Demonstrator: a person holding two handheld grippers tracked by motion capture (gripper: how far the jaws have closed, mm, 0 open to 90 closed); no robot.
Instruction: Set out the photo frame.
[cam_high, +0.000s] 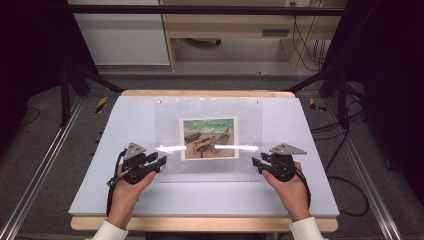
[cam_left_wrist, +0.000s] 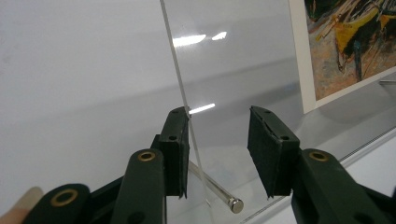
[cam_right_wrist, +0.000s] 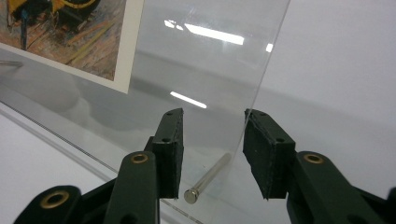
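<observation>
Left gripper and right gripper jaws apart, straddling clear sheet side edges over print.

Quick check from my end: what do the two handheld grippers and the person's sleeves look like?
Both the left gripper and right gripper are black, with flat rubbery jaw pads, brass-coloured pivot rings, a grey three-cornered top plate and a trailing black cable. The sleeves are white.

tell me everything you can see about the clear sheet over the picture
The clear sheet is a thin, rigid-looking transparent pane, glossy with bright glare streaks. It lies over the picture on the pale board, its near edge apparently raised above a second clear pane. Metal pins sit at its near corners. The left gripper and right gripper straddle its side edges, jaws open.
</observation>
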